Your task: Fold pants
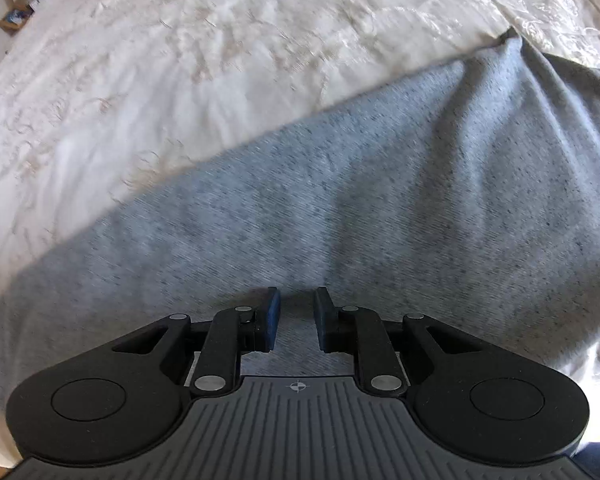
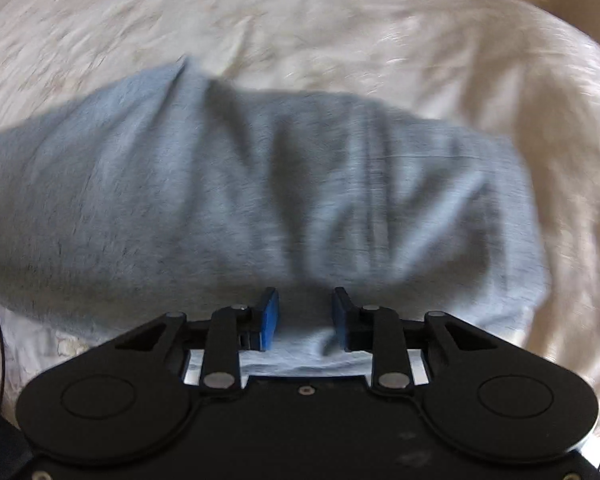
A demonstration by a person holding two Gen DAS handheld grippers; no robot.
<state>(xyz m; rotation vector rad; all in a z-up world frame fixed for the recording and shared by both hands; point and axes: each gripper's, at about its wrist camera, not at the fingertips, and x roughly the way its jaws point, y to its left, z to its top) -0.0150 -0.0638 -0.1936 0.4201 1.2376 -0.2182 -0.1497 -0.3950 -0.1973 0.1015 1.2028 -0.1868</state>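
Covering almost the whole scene, a cream bedspread [image 1: 180, 60] with a faint pattern is lying wrinkled under everything. On it the grey pants [image 1: 340, 208] are lying, a soft heathered knit, already gathered into a thick bundle. In the left wrist view they are running from the near left up to the far right, where a fold is rising to a peak. In the right wrist view the pants [image 2: 260, 184] are filling the middle, with deep creases going from near to far; this picture is blurred, so the finer edges are not clear.

The cloth seems light and limp. It will probably sag and slip out of shape when lifted, so I judge it better to pinch a doubled edge or corner and not a single layer.

At the far left, small things are standing on a wooden shelf [image 1: 14, 20].

The left gripper [image 1: 296, 318] is hovering low at the near edge of the pants, its jaws parted by a narrow gap, holding nothing. The right gripper [image 2: 305, 318] is standing a little wider apart, also gripping nothing, with cloth lying between and below the blue pads [image 2: 269, 320].
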